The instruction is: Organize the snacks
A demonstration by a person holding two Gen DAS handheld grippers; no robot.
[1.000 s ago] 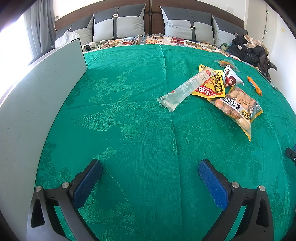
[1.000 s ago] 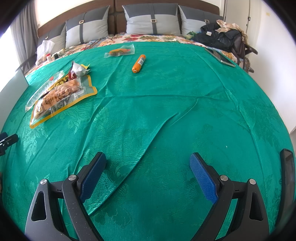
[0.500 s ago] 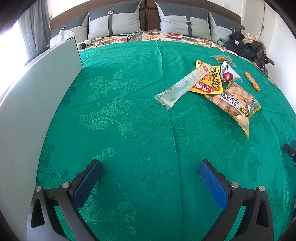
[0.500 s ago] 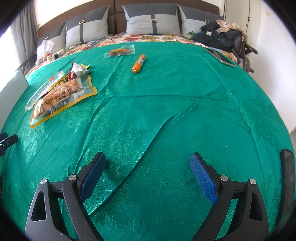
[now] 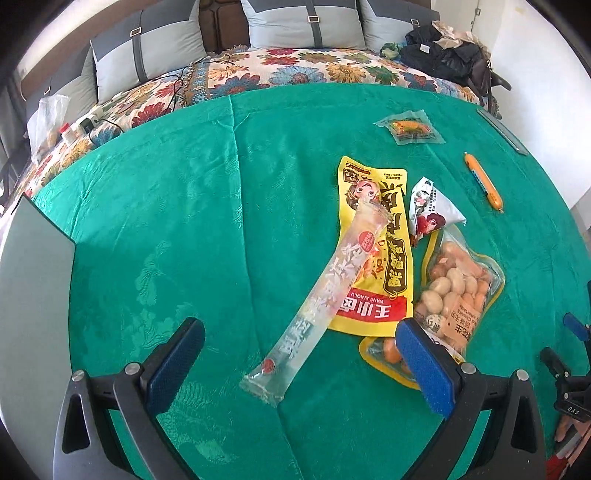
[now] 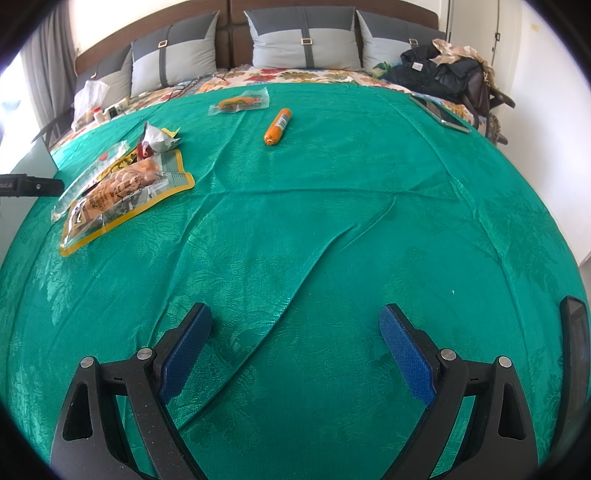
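Observation:
Snacks lie on a green cloth [image 5: 207, 206]. A long clear packet [image 5: 321, 295] rests slantwise across a yellow pouch [image 5: 384, 258]. Beside them are a clear bag of round snacks [image 5: 454, 291], a small white triangular packet [image 5: 432, 210], an orange sausage stick [image 5: 484, 181] and a small clear packet [image 5: 410, 127] farther back. My left gripper [image 5: 299, 362] hangs open just above the near end of the long clear packet, holding nothing. My right gripper [image 6: 295, 339] stands open over bare cloth, with the same snack pile [image 6: 122, 184] far to its left and the sausage stick [image 6: 277, 126] ahead.
A grey board [image 5: 33, 295] stands along the cloth's left edge. Pillows [image 5: 306, 22] and a floral blanket [image 5: 295, 70] lie beyond the cloth, with dark clothes [image 5: 447, 55] at the back right. A tablet [image 6: 439, 114] lies at the right rim.
My left gripper has moved forward and to the right, so the long clear packet's near end now lies between its fingers. The right gripper has not moved.

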